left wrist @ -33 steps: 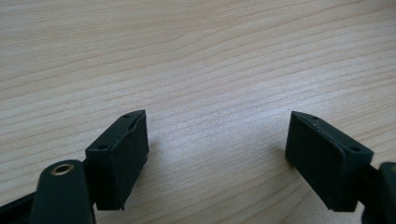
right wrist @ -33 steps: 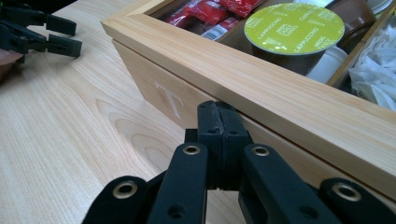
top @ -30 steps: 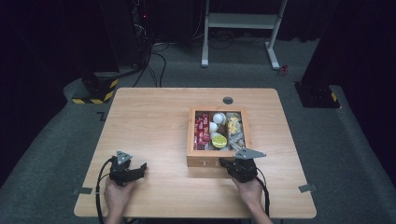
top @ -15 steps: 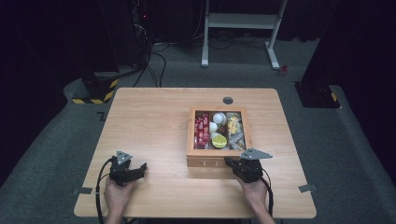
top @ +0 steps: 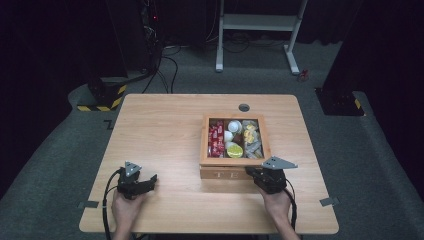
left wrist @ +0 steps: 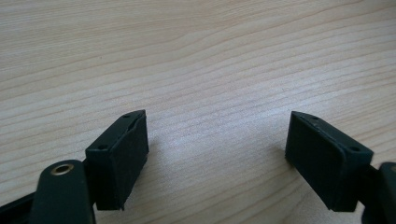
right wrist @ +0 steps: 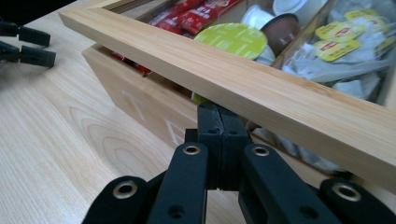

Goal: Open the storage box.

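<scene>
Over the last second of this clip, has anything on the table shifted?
Nothing visibly changed. The right gripper stays shut under the front edge of the tea box lid, which it props slightly open, and the left gripper still rests open on the table.

Right gripper (top: 253, 173): has slid a little to the right along the front wall of the light wooden compartment box (top: 232, 161).
Grey three-cornered plate on it: its tip now reaches past the box's right front corner; a second ago it sat over the front edge.
Person's right hand (top: 276, 204): has followed the same small rightward shift.
Box's wooden-framed lid (right wrist: 280, 93): possibly lifted slightly at the front, over the shut jaw tips; the high view is too coarse to confirm.
</scene>
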Motion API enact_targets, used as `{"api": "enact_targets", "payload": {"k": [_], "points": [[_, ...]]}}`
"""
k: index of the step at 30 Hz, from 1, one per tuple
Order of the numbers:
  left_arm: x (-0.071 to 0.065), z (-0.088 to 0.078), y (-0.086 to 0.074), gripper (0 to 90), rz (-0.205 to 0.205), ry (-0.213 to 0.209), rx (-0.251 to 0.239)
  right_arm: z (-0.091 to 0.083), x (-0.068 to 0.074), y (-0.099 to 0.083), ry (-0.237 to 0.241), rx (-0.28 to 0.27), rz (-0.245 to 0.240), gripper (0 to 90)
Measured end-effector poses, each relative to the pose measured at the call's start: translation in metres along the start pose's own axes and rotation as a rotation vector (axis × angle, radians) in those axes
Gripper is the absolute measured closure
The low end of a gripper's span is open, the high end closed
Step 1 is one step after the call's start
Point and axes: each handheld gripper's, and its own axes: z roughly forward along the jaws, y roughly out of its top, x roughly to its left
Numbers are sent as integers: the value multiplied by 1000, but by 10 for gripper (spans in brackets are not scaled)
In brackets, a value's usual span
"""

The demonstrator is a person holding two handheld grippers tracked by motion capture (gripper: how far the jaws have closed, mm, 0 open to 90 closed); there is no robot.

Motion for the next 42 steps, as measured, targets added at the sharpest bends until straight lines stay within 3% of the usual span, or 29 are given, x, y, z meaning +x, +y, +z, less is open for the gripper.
{"api": "enact_targets", "payload": {"k": [12, 42], "points": [[0, 0, 0, 215, 1, -1, 1, -13, -16, 12, -36, -25, 20, 899], [-1, 0, 0, 191, 18, -7, 5, -30, -32, 59, -30, -70, 12, 897]]}}
